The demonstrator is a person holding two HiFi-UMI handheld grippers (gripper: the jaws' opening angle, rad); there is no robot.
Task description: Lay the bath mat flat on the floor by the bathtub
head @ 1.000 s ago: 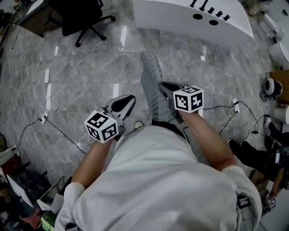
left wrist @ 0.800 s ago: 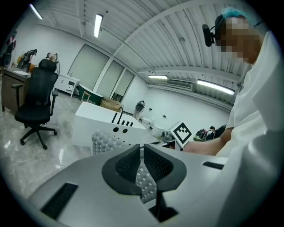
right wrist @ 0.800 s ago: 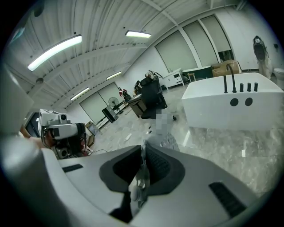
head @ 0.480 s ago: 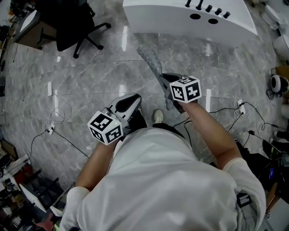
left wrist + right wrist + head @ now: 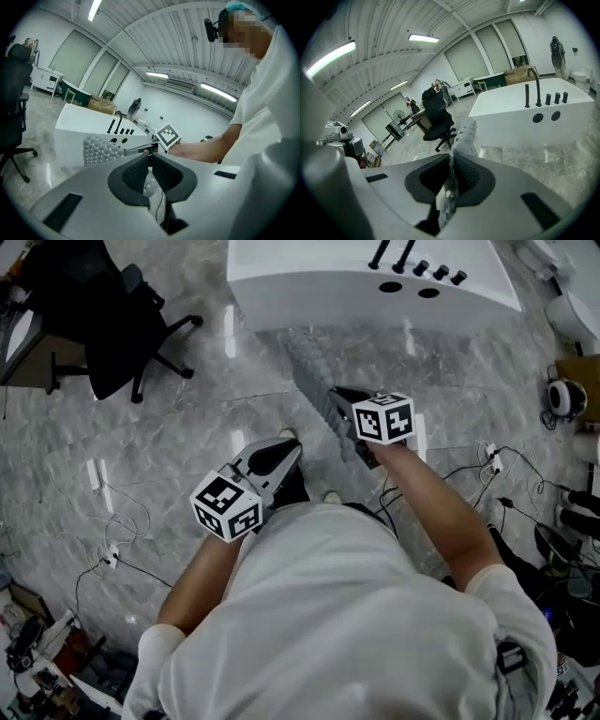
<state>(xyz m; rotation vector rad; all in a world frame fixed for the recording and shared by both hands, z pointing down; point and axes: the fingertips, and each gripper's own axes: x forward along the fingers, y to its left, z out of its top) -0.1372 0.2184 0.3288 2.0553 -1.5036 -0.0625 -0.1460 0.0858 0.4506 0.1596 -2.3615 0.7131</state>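
Note:
The grey, bumpy bath mat (image 5: 314, 381) hangs folded in a narrow strip from my right gripper (image 5: 335, 397), which is shut on its edge. The strip reaches toward the white bathtub (image 5: 309, 277) at the top of the head view. In the right gripper view the bath mat (image 5: 464, 133) sticks out past the closed right gripper (image 5: 451, 157), with the bathtub (image 5: 520, 117) beyond. My left gripper (image 5: 284, 446) is shut and sits left of the mat, apart from it. The left gripper view shows the left gripper (image 5: 150, 157) closed, and the bath mat (image 5: 101, 150) ahead of it.
A black office chair (image 5: 103, 324) stands at the upper left on the marble floor. Cables (image 5: 112, 549) trail at the left, and more cables with a power strip (image 5: 492, 460) lie at the right. The tub carries black taps (image 5: 417, 268).
The person has stepped closer to the bathtub. The right gripper carried the mat forward with it. Both grippers stayed shut.

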